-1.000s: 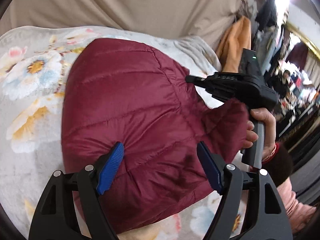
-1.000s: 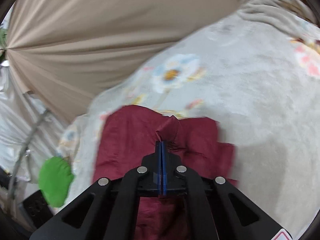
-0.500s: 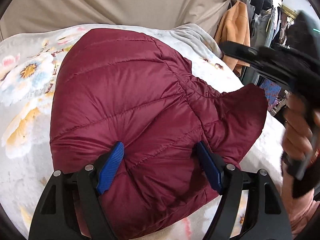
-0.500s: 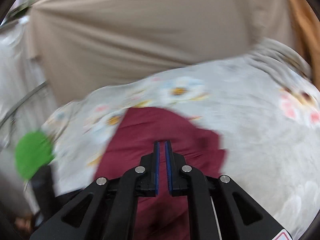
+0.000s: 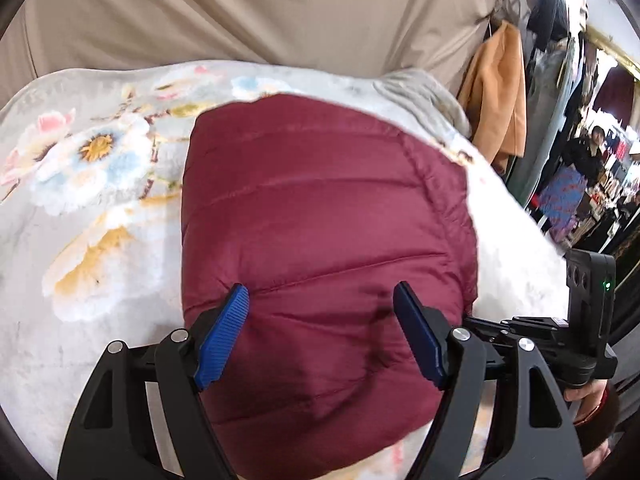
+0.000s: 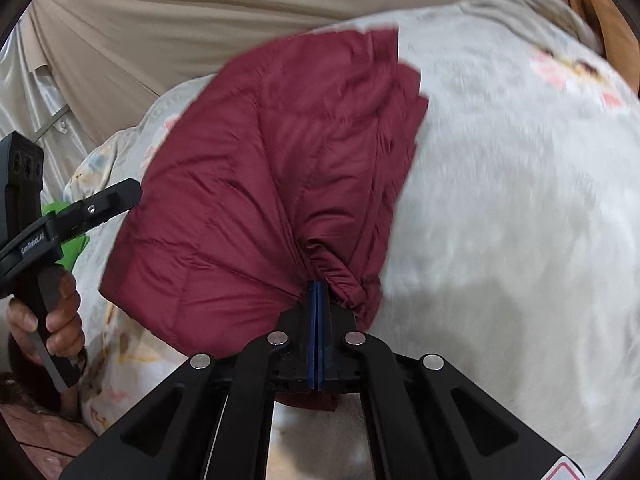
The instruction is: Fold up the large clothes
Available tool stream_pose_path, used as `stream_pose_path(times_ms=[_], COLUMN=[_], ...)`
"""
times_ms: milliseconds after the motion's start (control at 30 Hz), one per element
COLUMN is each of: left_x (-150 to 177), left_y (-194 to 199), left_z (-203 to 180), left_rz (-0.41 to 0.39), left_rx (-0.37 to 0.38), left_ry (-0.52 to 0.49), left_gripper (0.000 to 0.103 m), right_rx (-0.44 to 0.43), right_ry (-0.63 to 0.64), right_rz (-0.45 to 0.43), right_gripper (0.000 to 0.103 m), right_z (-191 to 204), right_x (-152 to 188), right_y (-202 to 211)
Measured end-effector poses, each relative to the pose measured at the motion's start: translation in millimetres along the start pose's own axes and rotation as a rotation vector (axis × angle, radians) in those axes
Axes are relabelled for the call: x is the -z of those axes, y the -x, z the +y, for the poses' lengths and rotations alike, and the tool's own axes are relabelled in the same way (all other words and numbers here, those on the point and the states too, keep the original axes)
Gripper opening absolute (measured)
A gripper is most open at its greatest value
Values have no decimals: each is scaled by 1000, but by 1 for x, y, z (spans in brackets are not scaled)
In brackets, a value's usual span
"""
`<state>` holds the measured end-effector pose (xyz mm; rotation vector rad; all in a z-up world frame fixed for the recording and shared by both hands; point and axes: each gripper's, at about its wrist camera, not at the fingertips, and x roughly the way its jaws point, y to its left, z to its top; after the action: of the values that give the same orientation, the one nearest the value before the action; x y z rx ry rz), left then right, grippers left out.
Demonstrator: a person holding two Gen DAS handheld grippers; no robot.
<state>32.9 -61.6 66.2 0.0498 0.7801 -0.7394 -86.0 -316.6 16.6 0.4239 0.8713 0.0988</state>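
A maroon quilted jacket (image 5: 320, 216) lies folded into a compact block on a floral blanket (image 5: 100, 208). My left gripper (image 5: 320, 320) hovers over the jacket's near part, jaws wide open, with the puffy fabric bulging below and between the blue pads. The right wrist view shows the jacket (image 6: 280, 160) with creases running down into my right gripper (image 6: 317, 292), which is shut on a pinch of its near edge. The right gripper's body (image 5: 588, 320) shows at the lower right of the left wrist view, its fingers hidden. One finger (image 6: 116, 198) of the left gripper reaches in from the left.
A beige curtain (image 5: 280, 12) hangs behind the blanket-covered surface (image 6: 520, 200). An orange coat (image 5: 500, 92) hangs at the right, with a shop and a person (image 5: 588, 152) beyond. A green object (image 6: 68, 240) sits behind the left gripper's handle and the hand holding it.
The right gripper swung from the jacket's far right down to its near right edge, its jaws parting slightly and closing again. The flap that stuck out at the right is gone.
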Motion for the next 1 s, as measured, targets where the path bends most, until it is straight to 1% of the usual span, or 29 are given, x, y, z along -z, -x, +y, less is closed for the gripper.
stream_pose_path(times_ms=[100,167,233,267,300,367,433,467,533,567,633,700,767,800,833,867,900,933,1000], left_x=[7,10,8,8,7,5,2,0,-10,-16,-35,-53,-64,-68,-69,-69,-67,-64,-61], left_y=[-9,-13,-15,-14,-13,-12,-10,-7,4,9,20,19,7,-7,-18,-27,-39,-47,-52], left_z=[-9,-12,-11,-11,-10,-8,-10,-10,-10,-9,-8,-5,-1,1,2,2,4,6,6], left_rz=[2,2,5,4,5,4,-1,-7,-40,-62,-119,-150,-134,-99,-73,-50,-21,-20,-30], left_rx=[-65,-90,-101,-101,-97,-90,-95,-93,-71,-69,-89,-113,-117,-112,-114,-116,-114,-111,-126], left_ry=[-74,-90,-84,-79,-66,-54,-55,-53,-41,-38,-44,-42,-32,-25,-18,-11,-4,3,2], left_gripper=[73,73,73,73,73,74,74,74,74,74,75,78,78,78,78,78,80,84,87], right_rx=[-12,-15,4,18,22,11,-6,5,56,74,84,127,189,209,208,210,218,220,222], right_ry=[-18,-27,-32,-18,3,36,54,65,79,79,54,24,-13,-44,-69,-85,-97,-101,-105], right_rz=[6,12,12,-11,-53,-141,-193,-214,-227,-217,-186,-155,-113,-88,-73,-71,-76,-81,-88], right_gripper=[0,0,0,0,0,5,5,5,5,5,5,5,4,1,0,0,0,0,0], right_z=[-2,-2,1,3,7,19,27,31,37,38,34,26,12,3,-7,-12,-20,-23,-27], right_x=[2,0,-6,-13,-22,-46,-74,-93,-120,-137,-163,-176,-176,-169,-164,-160,-154,-152,-147], right_y=[-4,-3,5,16,28,51,61,59,49,38,12,-13,-43,-60,-72,-79,-84,-85,-88])
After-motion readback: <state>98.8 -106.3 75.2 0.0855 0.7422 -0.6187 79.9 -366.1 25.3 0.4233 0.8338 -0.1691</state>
